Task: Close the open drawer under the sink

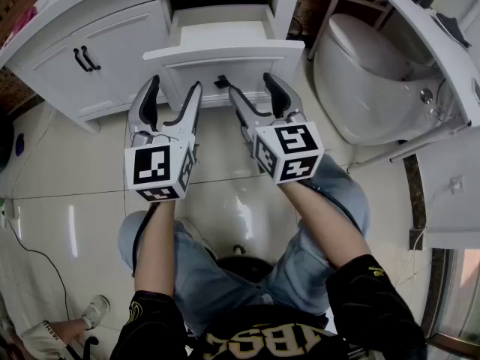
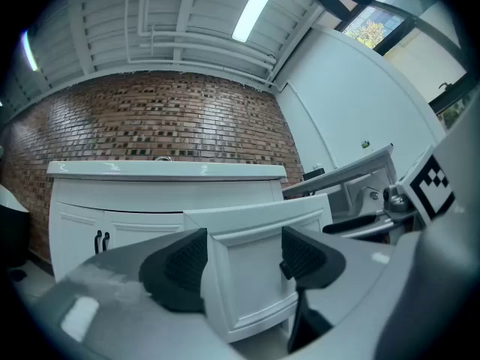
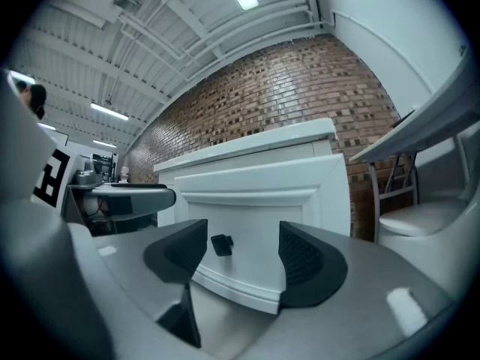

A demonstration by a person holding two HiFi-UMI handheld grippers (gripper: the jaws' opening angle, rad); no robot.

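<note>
The white drawer [image 1: 225, 55] stands pulled out of the vanity [image 1: 112, 32] under the sink, with a small black knob [image 1: 221, 82] on its front. Both grippers are held level, side by side, close in front of that panel. My left gripper [image 1: 174, 88] is open and faces the panel's left part; in the left gripper view [image 2: 244, 257] the drawer front's left corner [image 2: 255, 276] shows between the jaws. My right gripper [image 1: 252, 87] is open too. In the right gripper view [image 3: 240, 257] the knob [image 3: 221, 244] sits just beyond the gap, untouched.
Left of the drawer are two cabinet doors with black handles [image 1: 86, 58]. A white toilet [image 1: 367, 81] stands close on the right, beside a white counter edge [image 1: 442, 43]. The person's knees [image 1: 315, 231] are below the grippers on the glossy tile floor. A cable [image 1: 37, 253] runs at the left.
</note>
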